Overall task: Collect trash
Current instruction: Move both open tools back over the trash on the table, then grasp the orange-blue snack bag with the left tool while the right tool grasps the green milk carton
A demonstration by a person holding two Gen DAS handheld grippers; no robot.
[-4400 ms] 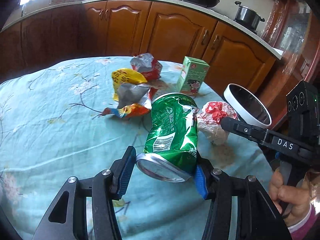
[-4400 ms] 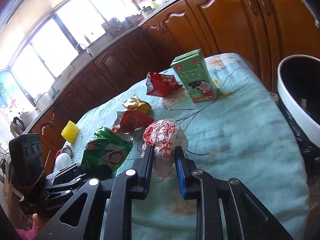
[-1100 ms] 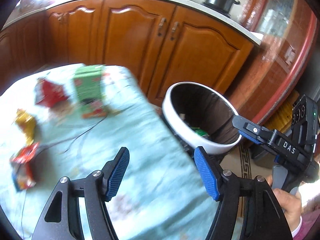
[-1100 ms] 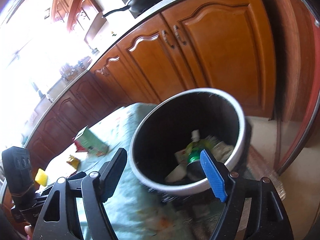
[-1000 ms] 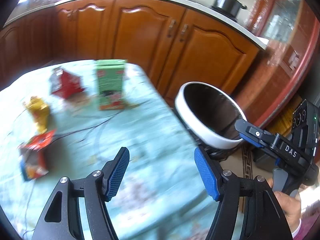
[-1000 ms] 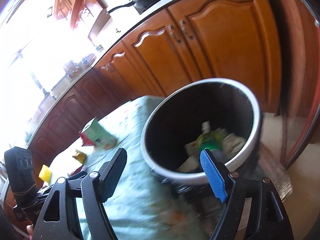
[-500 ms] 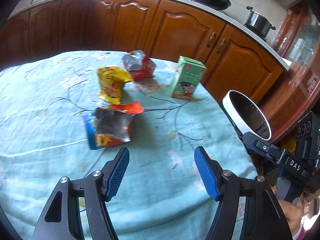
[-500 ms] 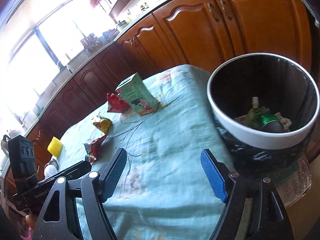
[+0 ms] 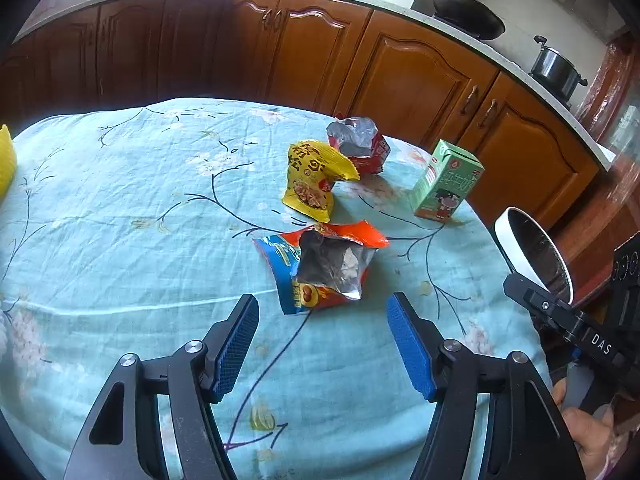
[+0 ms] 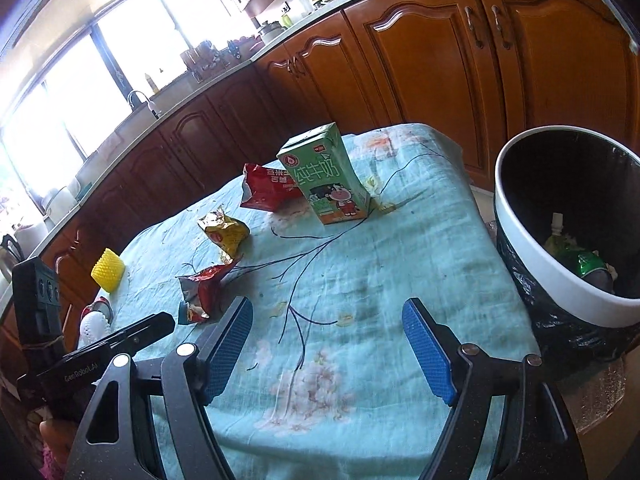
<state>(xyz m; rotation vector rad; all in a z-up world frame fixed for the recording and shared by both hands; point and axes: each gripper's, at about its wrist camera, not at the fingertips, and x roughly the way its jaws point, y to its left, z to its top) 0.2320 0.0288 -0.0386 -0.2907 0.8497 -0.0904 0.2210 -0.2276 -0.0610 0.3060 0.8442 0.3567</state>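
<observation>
On the blue flowered tablecloth [image 9: 120, 220] lie a torn red-and-blue snack bag [image 9: 320, 268], a yellow snack bag [image 9: 312, 180], a red foil bag [image 9: 360, 146] and an upright green milk carton [image 9: 446, 184]. My left gripper [image 9: 322, 320] is open and empty, just in front of the red-and-blue bag. My right gripper [image 10: 328, 324] is open and empty over the table's near right part, with the carton [image 10: 326, 174] ahead. The white-rimmed trash bin [image 10: 560, 280] beside the table holds a green can [image 10: 592, 266] and other trash.
A yellow ribbed cup [image 10: 108, 270] stands at the table's far left. Wooden kitchen cabinets [image 9: 400, 72] run behind the table. A wok [image 9: 468, 20] and a pot [image 9: 556, 66] sit on the counter. The bin also shows at the right in the left wrist view [image 9: 508, 240].
Both grippers have dropped the green can and the crumpled wrapper into the bin and swung back to the table. The left gripper now faces the red-and-blue bag.
</observation>
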